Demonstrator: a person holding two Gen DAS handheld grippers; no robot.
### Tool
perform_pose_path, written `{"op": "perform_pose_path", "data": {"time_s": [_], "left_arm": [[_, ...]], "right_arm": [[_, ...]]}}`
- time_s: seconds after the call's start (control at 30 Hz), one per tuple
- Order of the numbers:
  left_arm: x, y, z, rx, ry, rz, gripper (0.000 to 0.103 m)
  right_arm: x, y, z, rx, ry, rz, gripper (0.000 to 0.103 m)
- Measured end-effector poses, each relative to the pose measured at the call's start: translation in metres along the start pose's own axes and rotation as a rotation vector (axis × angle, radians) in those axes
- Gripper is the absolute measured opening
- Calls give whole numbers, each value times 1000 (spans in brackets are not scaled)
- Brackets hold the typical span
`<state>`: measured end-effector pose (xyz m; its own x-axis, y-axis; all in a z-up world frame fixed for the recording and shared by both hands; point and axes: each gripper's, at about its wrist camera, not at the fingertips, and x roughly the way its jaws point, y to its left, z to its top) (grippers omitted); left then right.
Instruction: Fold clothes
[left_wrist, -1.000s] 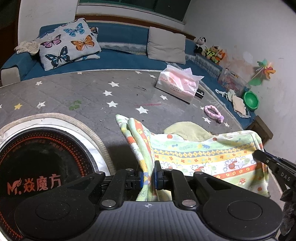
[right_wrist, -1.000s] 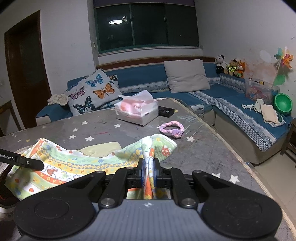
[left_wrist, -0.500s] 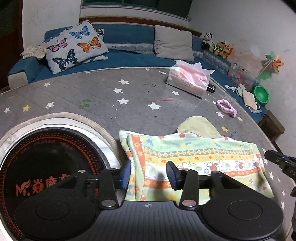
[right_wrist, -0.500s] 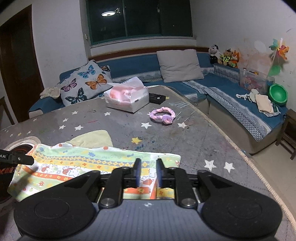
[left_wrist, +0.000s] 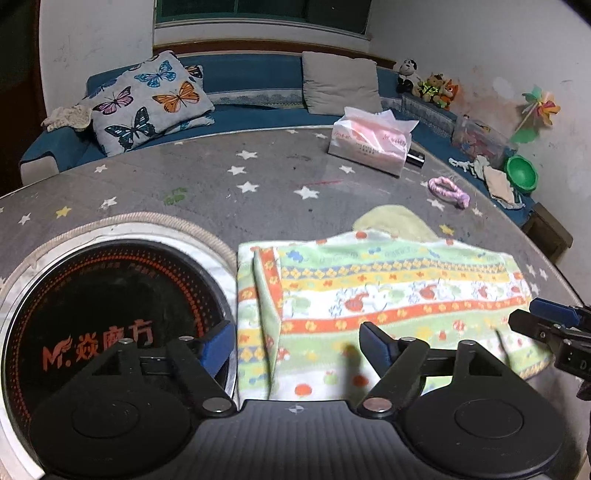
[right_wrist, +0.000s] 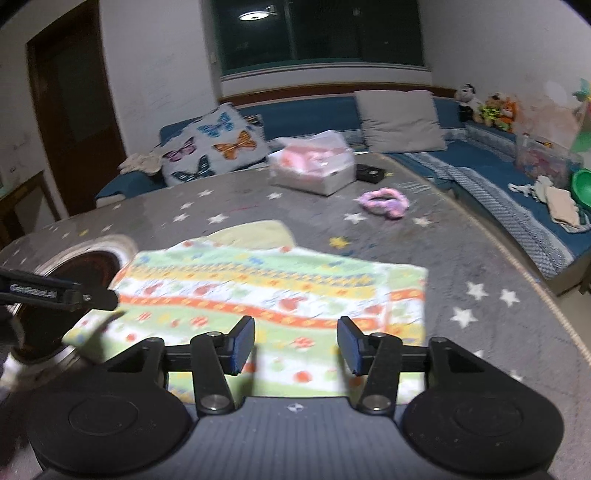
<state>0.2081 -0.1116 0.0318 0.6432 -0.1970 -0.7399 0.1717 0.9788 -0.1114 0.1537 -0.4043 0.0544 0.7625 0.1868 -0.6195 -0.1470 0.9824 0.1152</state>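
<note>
Blue sofa (left_wrist: 258, 110) seating wraps the far and right sides of the room, with a butterfly pillow (left_wrist: 151, 99) and a grey cushion (left_wrist: 340, 83) propped on it. Nearer, the round table (left_wrist: 207, 184) under a grey star-printed cover fills most of both views; its curved edge runs close along the right, and the bare stretch between the tissue pack (left_wrist: 369, 142) and the near cloth is wide and free. A black induction plate (left_wrist: 103, 306) is sunk into the table at the left. Just beside its rim lies the striped cloth (left_wrist: 388, 291), folded into a long flat band printed in green, yellow and orange rows, with its left end doubled over in a narrow flap. A pale yellow piece (left_wrist: 391, 221) pokes out from under its far edge. A pink scrunchie (left_wrist: 448, 188) lies well apart, toward the sofa.

Left gripper (left_wrist: 295, 343) hovers over the cloth's left end, jaws just spread wide, nothing pinched. Right gripper (right_wrist: 295, 345) sits above the right end, jaws likewise just parted and clear of the fabric, as far as the blurred view shows.
</note>
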Motion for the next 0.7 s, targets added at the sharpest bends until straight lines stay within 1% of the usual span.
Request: {"op": "perform_pose_path", "data": {"time_s": [0.23,0.37,0.47,0.53,0.6,0.7], "left_arm": [[4,7,-12,-11,16,27,82],[4,7,-15,-2,14,40,83],[2,5,-18,13,5,50,84],[-1,4,-19,18,0,55,87],[-3,3,-21,22,-4,58,90],[-7,1,-24,31,-7,60,93]], "right_arm": [[9,30,-6,-58,14,48,57],[17,41,-14,-83,42,33,60],[11,42,-15,-88,36,31,67],[7,43,-15,-88,31,31,67],[4,42,-16,-83,26,24,73],[-2,42,-21,-73,20,17,77]]}}
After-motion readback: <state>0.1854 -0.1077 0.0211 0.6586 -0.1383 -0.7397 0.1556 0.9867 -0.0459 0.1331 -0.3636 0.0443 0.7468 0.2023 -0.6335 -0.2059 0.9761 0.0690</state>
